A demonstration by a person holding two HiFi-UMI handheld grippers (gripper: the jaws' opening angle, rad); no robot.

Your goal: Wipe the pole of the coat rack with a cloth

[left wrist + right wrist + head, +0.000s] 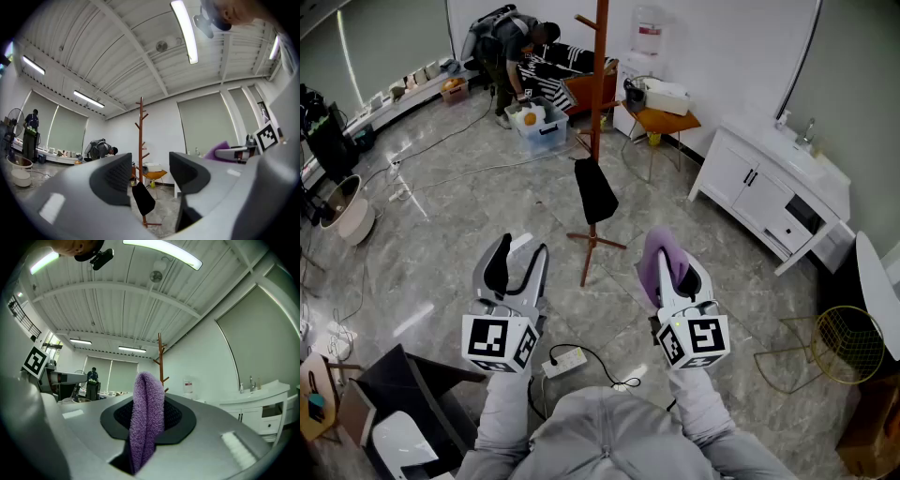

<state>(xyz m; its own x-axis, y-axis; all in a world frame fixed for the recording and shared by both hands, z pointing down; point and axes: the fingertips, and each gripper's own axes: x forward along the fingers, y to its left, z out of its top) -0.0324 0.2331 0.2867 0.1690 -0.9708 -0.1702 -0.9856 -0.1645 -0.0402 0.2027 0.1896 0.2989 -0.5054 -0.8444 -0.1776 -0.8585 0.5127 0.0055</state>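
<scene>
The wooden coat rack stands on the grey floor ahead of me, its pole upright, with a black garment hanging low on it. My left gripper is open and empty, well short of the rack; the pole shows between its jaws in the left gripper view. My right gripper is shut on a folded purple cloth, also short of the rack. The cloth sticks up past the jaws. The rack top shows beyond it in the right gripper view.
A person bends over a plastic box behind the rack. An orange stool and a white cabinet with sink lie to the right. A power strip with cable lies at my feet. A wire basket stands right.
</scene>
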